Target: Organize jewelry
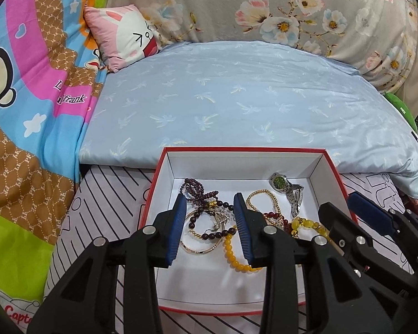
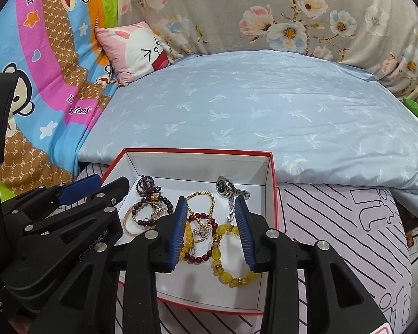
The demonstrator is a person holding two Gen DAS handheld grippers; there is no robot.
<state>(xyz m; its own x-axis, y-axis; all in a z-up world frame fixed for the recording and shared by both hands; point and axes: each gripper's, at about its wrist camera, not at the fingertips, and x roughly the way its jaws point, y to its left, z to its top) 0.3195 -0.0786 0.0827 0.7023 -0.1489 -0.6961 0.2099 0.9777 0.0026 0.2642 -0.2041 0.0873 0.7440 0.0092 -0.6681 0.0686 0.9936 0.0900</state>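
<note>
Two grippers hang side by side over an open box [image 1: 164, 183] with a red rim and white inside, both tilted down into it. The box sits on a striped cloth at the near edge of a bed, just in front of a pale blue quilt [image 1: 237, 97].

The left gripper [image 1: 211, 222] has its blue pads parted about a third of the way. Nothing is pinched between them; in its own view they frame a dark bead bracelet [image 1: 209, 232] and a thin gold bangle [image 1: 197, 249] lying on the box floor, and whether the pad tips touch the beads I cannot tell.

The right gripper [image 2: 211, 222] stands a little wider, also holding nothing. Between its pads lie a red bead bracelet [image 2: 200, 217] and a yellow bead bracelet [image 2: 223, 253], both resting loose in the box.

From the box's middle, a purple bead strand [image 1: 195, 188] lies at 10 o'clock, a steel watch [image 1: 288, 188] at 2 o'clock near the far right corner, and a fine gold bead chain [image 1: 260, 194] at 1 o'clock.

A pink cushion [image 1: 125, 33] rests at the far left of the bed, at 11 o'clock.
</note>
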